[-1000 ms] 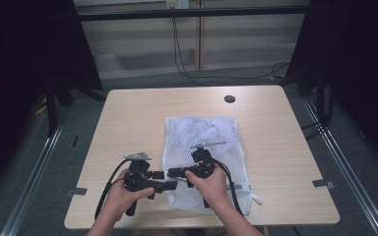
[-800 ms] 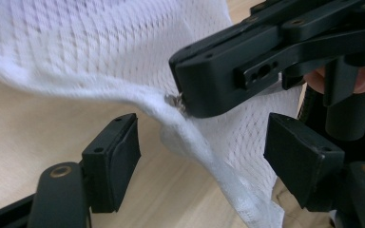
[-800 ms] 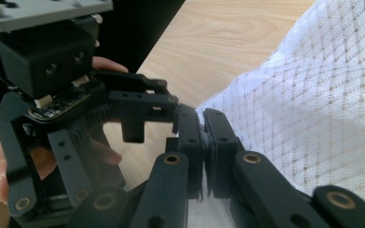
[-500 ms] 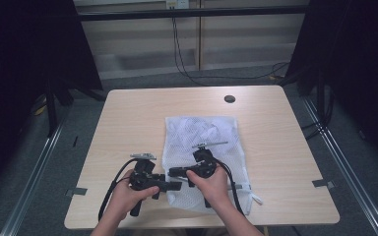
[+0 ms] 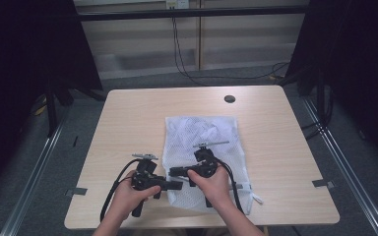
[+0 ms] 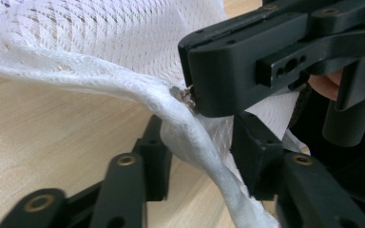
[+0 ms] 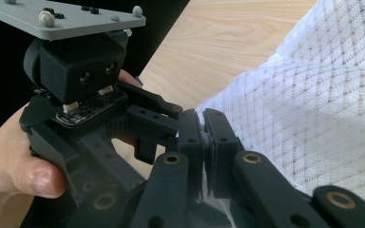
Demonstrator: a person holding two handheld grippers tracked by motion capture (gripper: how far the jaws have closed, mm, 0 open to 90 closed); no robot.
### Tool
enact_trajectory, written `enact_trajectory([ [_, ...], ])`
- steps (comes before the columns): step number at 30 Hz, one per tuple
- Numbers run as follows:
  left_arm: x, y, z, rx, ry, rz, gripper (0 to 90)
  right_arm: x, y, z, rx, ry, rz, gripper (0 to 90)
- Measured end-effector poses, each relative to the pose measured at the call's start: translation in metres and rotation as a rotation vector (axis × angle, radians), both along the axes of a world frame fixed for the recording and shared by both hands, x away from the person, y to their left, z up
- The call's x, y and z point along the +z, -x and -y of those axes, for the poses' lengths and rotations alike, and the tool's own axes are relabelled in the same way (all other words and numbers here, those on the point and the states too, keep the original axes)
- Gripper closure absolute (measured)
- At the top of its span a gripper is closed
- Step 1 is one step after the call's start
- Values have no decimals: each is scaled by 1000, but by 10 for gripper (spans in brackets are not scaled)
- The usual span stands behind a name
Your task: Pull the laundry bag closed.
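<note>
Dark-curtained room all round, with grey floor (image 5: 39, 196) showing along both long sides of a pale wooden table (image 5: 128, 118). Plenty of bare wood on the far half and down the left and right margins; just one small black round cap (image 5: 230, 99) near the far edge. Lying flat on the near-middle of the top, a white mesh bag (image 5: 202, 132), its near end close to the table's front edge and well short of either side edge. Both hands in from the front edge, meeting at the bag's near left edge. Left gripper (image 5: 177, 184) low beside that edge, pointing to the right, claw part spread after having just been closing, the bag's thick white hem (image 6: 195, 142) running up between the two jaws with no clear squeeze on it. Right gripper (image 5: 173, 172) pointing left across the mesh toward the other, claw pressed together and pinching the same hem, lifted slightly off the wood. Right at the pinch, seen in the left gripper view, a tiny metal zipper pull (image 6: 185, 95) touching the tip of the right gripper.
</note>
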State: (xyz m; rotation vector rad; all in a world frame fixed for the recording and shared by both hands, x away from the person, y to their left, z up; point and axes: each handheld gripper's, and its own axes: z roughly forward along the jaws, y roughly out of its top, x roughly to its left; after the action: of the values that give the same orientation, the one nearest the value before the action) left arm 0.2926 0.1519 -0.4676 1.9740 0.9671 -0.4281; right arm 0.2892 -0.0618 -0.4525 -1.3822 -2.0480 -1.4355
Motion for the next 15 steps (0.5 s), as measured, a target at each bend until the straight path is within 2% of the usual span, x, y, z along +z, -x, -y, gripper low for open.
enact_trajectory([
  [6,1,-1,-1,-2,11,-22,721,0,0,-1,2,-7,-2,867],
  [8,2,0,-1,5,18,-42,768,0,1,-1,3,-7,-4,867],
  [11,3,-1,-2,4,11,-41,840,0,1,-1,6,-12,-7,867],
  [15,3,0,-2,9,10,-47,870,0,1,0,8,-17,-6,867],
])
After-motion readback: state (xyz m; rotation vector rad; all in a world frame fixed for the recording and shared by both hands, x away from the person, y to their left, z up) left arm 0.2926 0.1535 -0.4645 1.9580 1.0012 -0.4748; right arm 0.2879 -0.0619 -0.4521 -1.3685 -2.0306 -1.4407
